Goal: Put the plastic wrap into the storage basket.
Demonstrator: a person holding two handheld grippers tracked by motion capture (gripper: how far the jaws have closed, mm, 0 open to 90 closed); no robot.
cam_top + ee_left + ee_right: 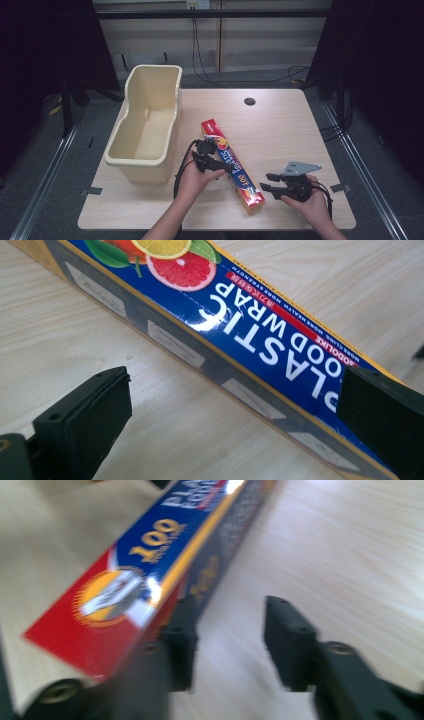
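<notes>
Wooden table (pixel 280 130): long blue-red cardboard wrap box (pixel 232 165) diagonal; L gripper (pixel 214 169) jaws apart astride middle; R gripper (pixel 267 182) jaws apart, beside near end.

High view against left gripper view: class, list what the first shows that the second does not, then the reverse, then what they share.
The high view alone takes in the cream plastic tub, the round hole in the tabletop and the right tongs, open beside the box. The left gripper view alone lets you read the words PLASTIC FOOD WRAP and see the citrus fruit picture. Both show the plastic wrap box lying on the wooden table, with the left tongs open across it.
</notes>
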